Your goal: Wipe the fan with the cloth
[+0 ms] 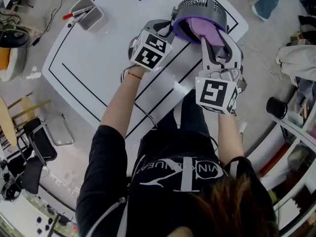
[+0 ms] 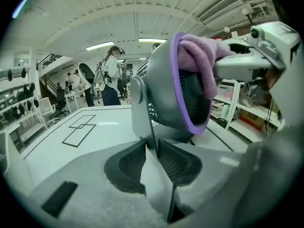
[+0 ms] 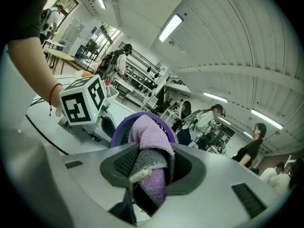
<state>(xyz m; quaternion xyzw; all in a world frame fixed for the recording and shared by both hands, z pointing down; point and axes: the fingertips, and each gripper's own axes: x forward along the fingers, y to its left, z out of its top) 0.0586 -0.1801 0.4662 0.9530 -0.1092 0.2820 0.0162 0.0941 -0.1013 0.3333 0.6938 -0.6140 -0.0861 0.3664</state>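
One fan (image 1: 200,6) is standing near the far right edge of the white table (image 1: 94,63), with open tabletop stretching away to its left. Only the left gripper view is showing the left gripper (image 2: 153,148) clamping the fan's grey stand (a pad on each side). The right gripper (image 3: 149,167) is pinching one purple cloth (image 3: 145,127) against the fan's purple rim. One pen tray (image 1: 88,13) is sitting at the table's far-left corner.

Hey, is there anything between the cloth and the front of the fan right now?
Nothing visible. The cloth, clamped in the right gripper, rests against the purple-rimmed front of the fan. The left gripper grips the stand, clear of that front.
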